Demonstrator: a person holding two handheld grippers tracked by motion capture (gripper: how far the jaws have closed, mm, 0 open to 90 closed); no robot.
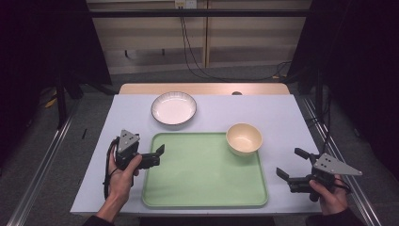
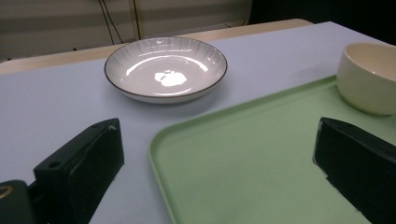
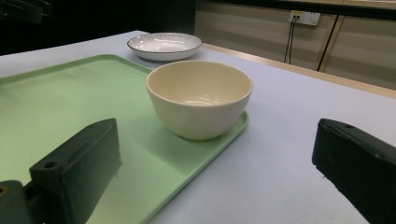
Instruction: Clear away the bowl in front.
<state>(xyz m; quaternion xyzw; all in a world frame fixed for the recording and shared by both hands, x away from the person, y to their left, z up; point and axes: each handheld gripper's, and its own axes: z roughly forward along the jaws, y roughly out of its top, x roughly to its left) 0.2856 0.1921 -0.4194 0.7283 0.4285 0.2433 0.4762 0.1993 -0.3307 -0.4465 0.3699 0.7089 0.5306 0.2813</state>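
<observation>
Bowl, cream, glazed, stands upright in the far right corner of the green tray, inside its rim. Plate, white with a dark rim, lies on the table beyond the tray, apart from it. Right gripper hovers just off the tray's right edge, jaws wide apart, empty, facing the bowl. Left gripper sits at the tray's left edge, likewise spread and empty. Judgement: the bowl is rigid, slick and breakable; grip across its wall at the rim, one jaw inside.

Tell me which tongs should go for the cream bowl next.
Probably the right tongs: they are open, empty and aimed at the cream bowl on the green tray. The left tongs, also open, face the white plate.
</observation>
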